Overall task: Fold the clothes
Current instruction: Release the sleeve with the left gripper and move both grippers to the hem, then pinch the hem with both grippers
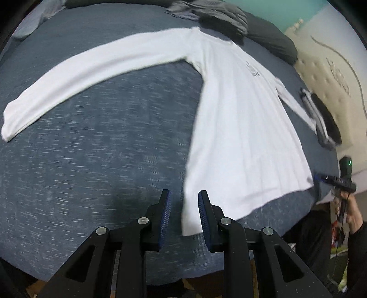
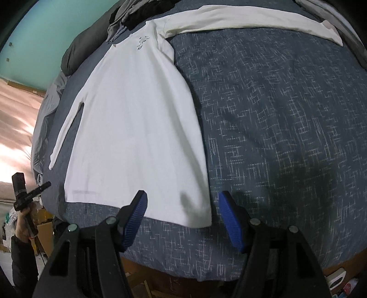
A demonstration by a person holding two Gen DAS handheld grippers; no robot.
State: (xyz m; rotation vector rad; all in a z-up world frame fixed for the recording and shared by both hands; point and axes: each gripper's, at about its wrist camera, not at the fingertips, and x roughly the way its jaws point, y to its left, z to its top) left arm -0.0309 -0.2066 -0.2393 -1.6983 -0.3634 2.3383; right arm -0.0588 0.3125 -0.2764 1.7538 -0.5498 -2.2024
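1. Shirt (image 2: 137, 128): a white long-sleeved top lies flat and spread out on the blue patterned bedspread (image 2: 275, 114), chest side up with a small dark logo near the collar.
2. One sleeve stretches straight out across the bed, well away from the body; the other runs down close beside the body near the bed's edge.
3. The hem lies near the front edge of the bed, close to both grippers.
4. The left gripper (image 1: 184, 197) hovers over one lower corner of the hem. Its blue-padded jaws stand a little apart with nothing pinched between them; the corner shows in the gap beyond the tips.
5. The right gripper (image 2: 182, 199) hangs above the other lower corner, jaws spread wide and empty. Whether the pads touch the cloth cannot be told.
6. A dark pillow (image 1: 273, 39) and a heap of grey clothes (image 1: 213, 11) sit beyond the collar.
7. In each view the other gripper shows at the frame's edge, held in a hand with a dark sleeve.
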